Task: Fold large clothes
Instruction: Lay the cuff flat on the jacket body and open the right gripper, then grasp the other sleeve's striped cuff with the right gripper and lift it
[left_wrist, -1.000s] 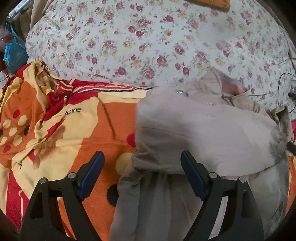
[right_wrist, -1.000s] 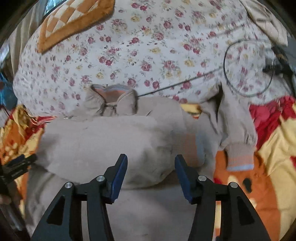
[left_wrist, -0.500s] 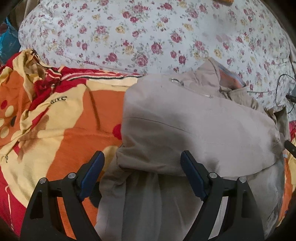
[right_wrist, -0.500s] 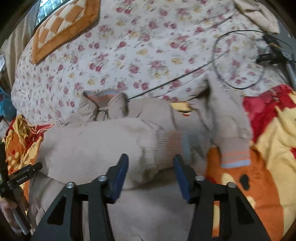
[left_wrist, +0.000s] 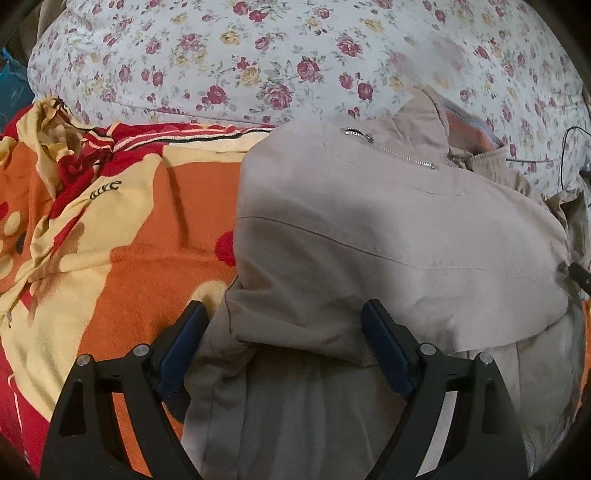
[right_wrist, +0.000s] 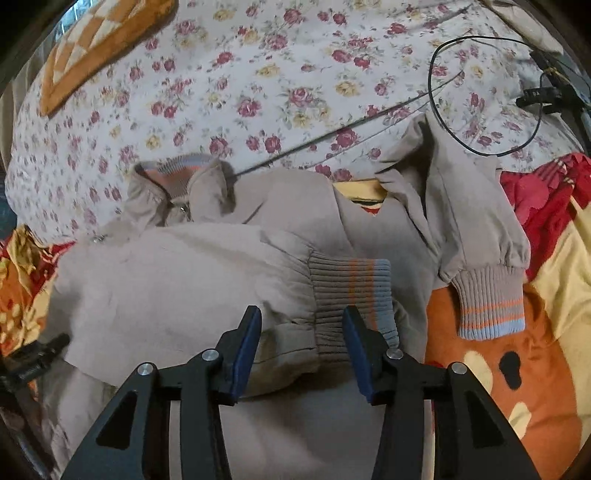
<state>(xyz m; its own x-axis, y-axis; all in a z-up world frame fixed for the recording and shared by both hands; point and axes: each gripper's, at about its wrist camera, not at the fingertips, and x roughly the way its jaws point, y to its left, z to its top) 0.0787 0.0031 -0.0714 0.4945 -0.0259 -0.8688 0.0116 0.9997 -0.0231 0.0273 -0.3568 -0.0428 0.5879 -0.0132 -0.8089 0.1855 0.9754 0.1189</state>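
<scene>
Beige cloth filled most of what I saw: the jacket lay on the bed, spread over an orange, red and yellow blanket, its collar up against the floral quilt. One sleeve had been folded across the body, so its ribbed cuff, striped orange and blue, rested on the chest panel. The other sleeve hung out to the side, with its own cuff on the blanket.

My left tongs stood spread wide and were released, straddling the lower edge of the folded layer near the jacket's left side; cloth lay between the blue pads, but neither pad pressed on it. My right tongs sat about half apart, their jaws opening a little, with the folded sleeve's hem and the start of its ribbed cuff between them. I could see gaps beside both pads, so they gripped nothing.

A thin black cable looped over the quilt behind the jacket, and an orange checked cushion lay at the far corner.
</scene>
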